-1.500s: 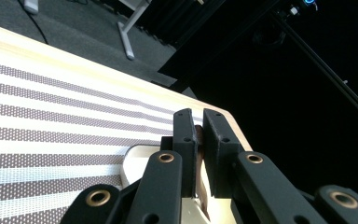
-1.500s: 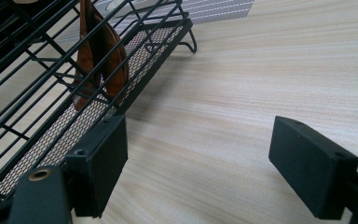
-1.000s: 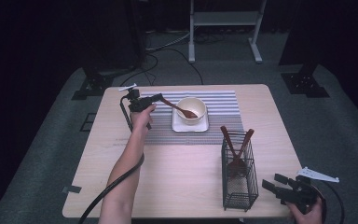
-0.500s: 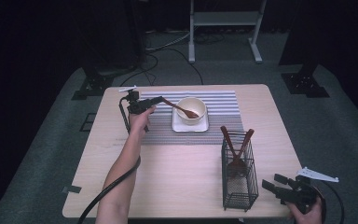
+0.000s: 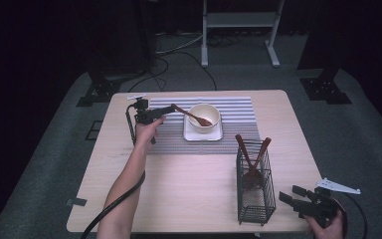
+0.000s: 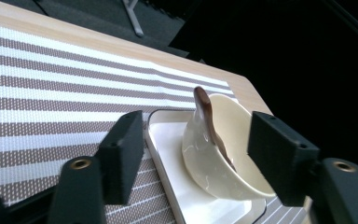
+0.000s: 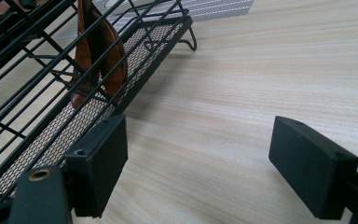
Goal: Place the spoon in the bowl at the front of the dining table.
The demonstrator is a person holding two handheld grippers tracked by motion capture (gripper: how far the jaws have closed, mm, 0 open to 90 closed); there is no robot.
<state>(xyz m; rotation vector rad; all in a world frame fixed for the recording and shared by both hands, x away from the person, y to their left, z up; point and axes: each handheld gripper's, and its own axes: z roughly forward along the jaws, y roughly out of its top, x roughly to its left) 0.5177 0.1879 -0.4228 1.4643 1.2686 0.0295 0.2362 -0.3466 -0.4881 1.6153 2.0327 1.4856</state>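
A: Spoon (image 5: pixel 193 116) and bowl (image 5: pixel 205 117) are what the work centres on; where are they seen?

B: First, a pale wood-grain bench (image 5: pixel 189 194) with rounded corners is seen, and a woven mat (image 5: pixel 238 107) striped brown and white is laid across its far part. On the mat a square white tray (image 5: pixel 202 135) is set, and the round, glossy cream bowl is carried in it. The dark brown wooden spoon is rested in the bowl, its handle leaned over the rim toward the left gripper (image 5: pixel 168 109).

A: And the other container?

B: A tall black wire basket (image 5: pixel 253 191) with a mesh floor is stood near the bench's front right; brown wooden utensils (image 5: pixel 251 154) are held upright in it.

A: How are the hands posed?

B: The left forearm is stretched forward, the left gripper held level just beside the spoon's handle end. Its jaws have just been opening; nothing is pressed by them, though the bowl and spoon are framed between them in the left gripper view. The right gripper (image 5: pixel 291 195) is held low at the front right corner, near the basket, its jaws spread wide and empty.
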